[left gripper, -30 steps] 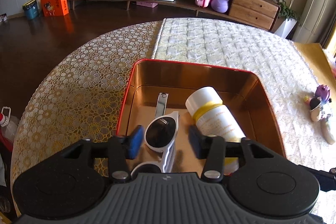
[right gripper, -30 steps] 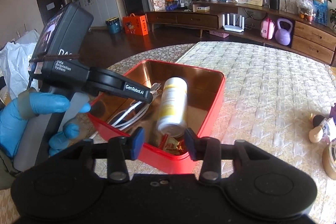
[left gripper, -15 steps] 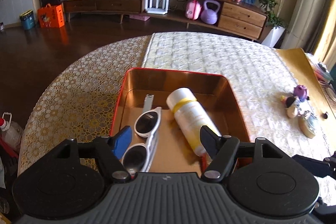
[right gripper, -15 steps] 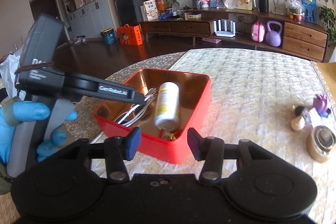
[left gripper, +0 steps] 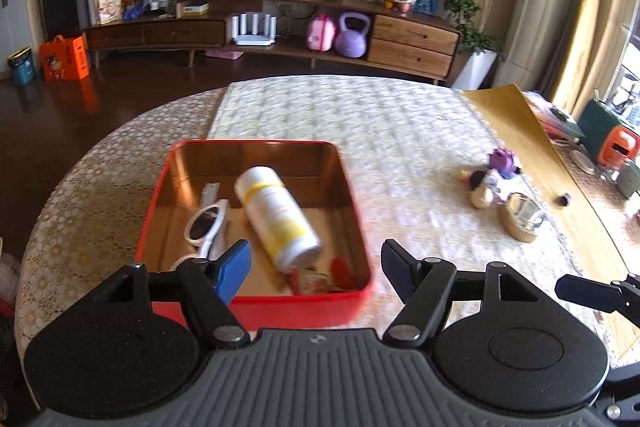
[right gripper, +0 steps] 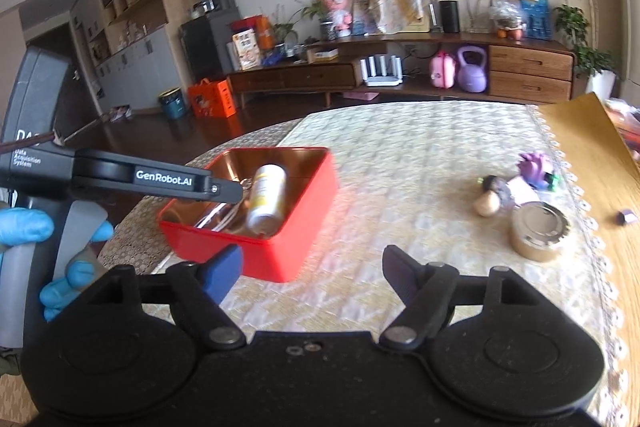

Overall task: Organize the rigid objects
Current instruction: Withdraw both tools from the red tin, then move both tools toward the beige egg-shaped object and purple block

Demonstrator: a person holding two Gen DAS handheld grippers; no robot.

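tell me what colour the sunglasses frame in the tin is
White, clearest in the left wrist view: sunglasses.

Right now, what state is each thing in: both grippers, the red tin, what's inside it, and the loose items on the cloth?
Left gripper: open, empty.
Right gripper: open, empty.
Red rectangular tin: lidless, on the table.
White-and-yellow cylindrical bottle: lying on its side in the tin.
White-framed sunglasses: lying in the tin beside the bottle.
Small round metal can: upright on the cloth.
Purple toy figure: on the cloth, outside the tin.

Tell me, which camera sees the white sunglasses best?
The left wrist view. It looks down into the red tin, showing the sunglasses lying beside the bottle. In the right wrist view, the left gripper and the tin's wall hide them, leaving only thin white bits.
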